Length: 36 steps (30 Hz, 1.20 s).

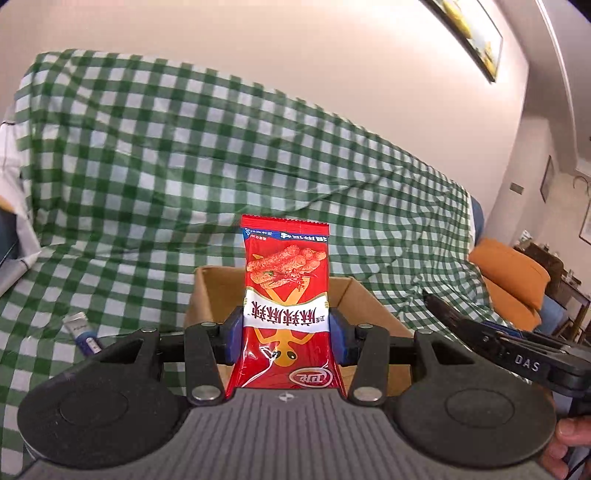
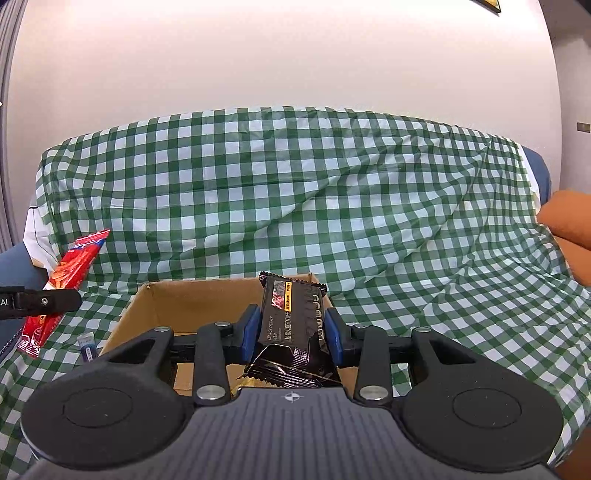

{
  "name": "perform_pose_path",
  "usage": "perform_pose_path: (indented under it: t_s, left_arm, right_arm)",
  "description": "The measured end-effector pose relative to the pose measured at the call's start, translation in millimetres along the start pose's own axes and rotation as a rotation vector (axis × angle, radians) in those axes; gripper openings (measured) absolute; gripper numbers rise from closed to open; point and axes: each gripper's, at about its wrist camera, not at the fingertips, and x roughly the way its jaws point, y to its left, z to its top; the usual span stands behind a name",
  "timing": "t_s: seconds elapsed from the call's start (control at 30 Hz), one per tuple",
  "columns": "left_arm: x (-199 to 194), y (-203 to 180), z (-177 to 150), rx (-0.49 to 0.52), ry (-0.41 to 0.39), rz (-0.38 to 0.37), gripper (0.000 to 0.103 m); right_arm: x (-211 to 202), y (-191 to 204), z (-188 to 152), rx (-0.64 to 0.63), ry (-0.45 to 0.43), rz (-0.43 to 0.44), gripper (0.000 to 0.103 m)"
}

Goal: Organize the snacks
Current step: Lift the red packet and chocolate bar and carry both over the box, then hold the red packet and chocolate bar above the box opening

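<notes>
While left tool [image 1: 286, 325] clamps red packet [image 1: 284, 295], right tool [image 2: 291, 328] clamps black bar [image 2: 293, 321] above box [image 2: 192, 306].

Green-and-white checked cloth [image 2: 295, 192] draped over a sofa; orange cushion [image 1: 511, 275] at right; framed picture [image 1: 469, 33] on the far wall, upper right.

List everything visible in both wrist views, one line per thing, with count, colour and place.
red snack packet: one, red with white band, held upright between the left fingers, above the box
black snack packet: one, black, held between the right fingers, above the box
cardboard box: one, brown, open, on the checked cloth
small packet: one, blue and white, on the cloth left of the box
checked cloth: one, green and white, draped over the sofa
cushion: one, orange, right side
picture frame: one, on the wall
left gripper: shut on red packet
right gripper: shut on black packet
</notes>
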Motion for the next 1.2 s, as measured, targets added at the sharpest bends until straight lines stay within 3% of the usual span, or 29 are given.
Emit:
perform_pose_path:
  t_s: [0.47,1.2]
  left_arm:
    - [29,-27,-1,0.099,-0.016,-0.053,0.050]
    - [48,-38,-3,0.123,-0.002,-0.097,0.050]
  right_arm:
    - [2,11,-3,-0.042,-0.017,-0.016,0.039]
    - [3,17,-4,-0.077,-0.022,-0.024,0.039]
